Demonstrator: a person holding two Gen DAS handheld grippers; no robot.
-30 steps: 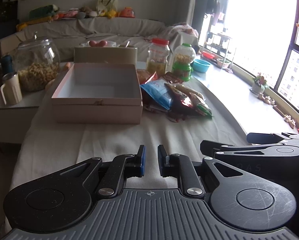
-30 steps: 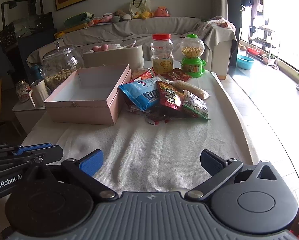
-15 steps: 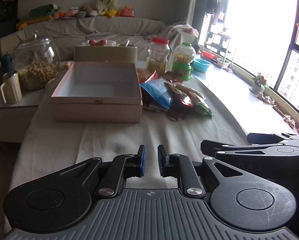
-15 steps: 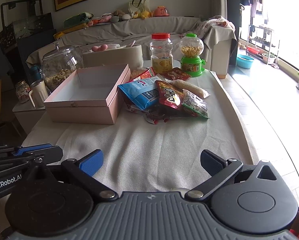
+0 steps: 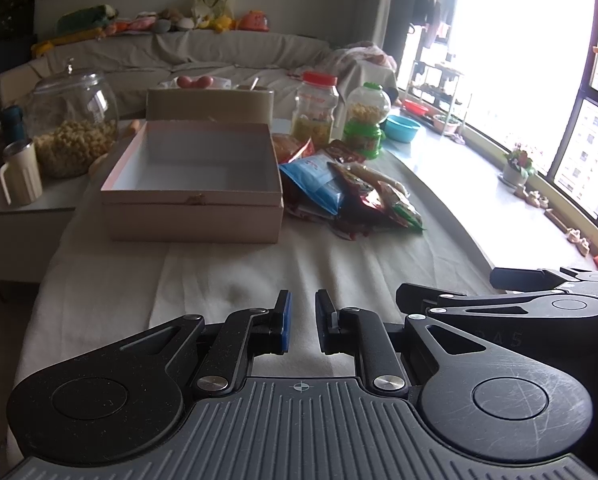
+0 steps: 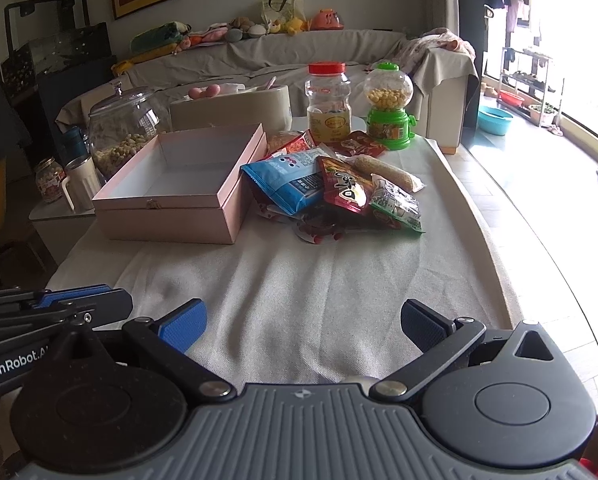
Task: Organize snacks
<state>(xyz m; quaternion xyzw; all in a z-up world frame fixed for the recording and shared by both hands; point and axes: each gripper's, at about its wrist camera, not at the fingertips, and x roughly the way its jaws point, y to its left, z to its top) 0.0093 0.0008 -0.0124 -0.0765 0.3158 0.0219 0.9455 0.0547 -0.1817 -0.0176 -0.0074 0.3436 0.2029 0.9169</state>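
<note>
An open, empty pink box (image 5: pixel 195 184) (image 6: pixel 179 196) stands on the cloth-covered table. Right of it lies a pile of snack packets: a blue bag (image 6: pixel 287 184) (image 5: pixel 315 180), a red packet (image 6: pixel 345 190), a green packet (image 6: pixel 397 206) and a pale long pack (image 6: pixel 387 172). My left gripper (image 5: pixel 301 322) hovers over the near cloth, jaws nearly closed with a narrow gap, holding nothing. My right gripper (image 6: pixel 303 320) is wide open and empty, low over the near cloth. Each gripper shows at the edge of the other's view.
A red-lidded plastic jar (image 6: pixel 329 100) and a green candy dispenser (image 6: pixel 389 106) stand behind the pile. A beige container (image 6: pixel 231 108) sits behind the box. A big glass jar (image 6: pixel 123 132) and a mug (image 6: pixel 81 182) stand on a side table at left. The table edge curves at right.
Both grippers have moved slightly forward toward the box and snacks. Jaw openings are unchanged.
</note>
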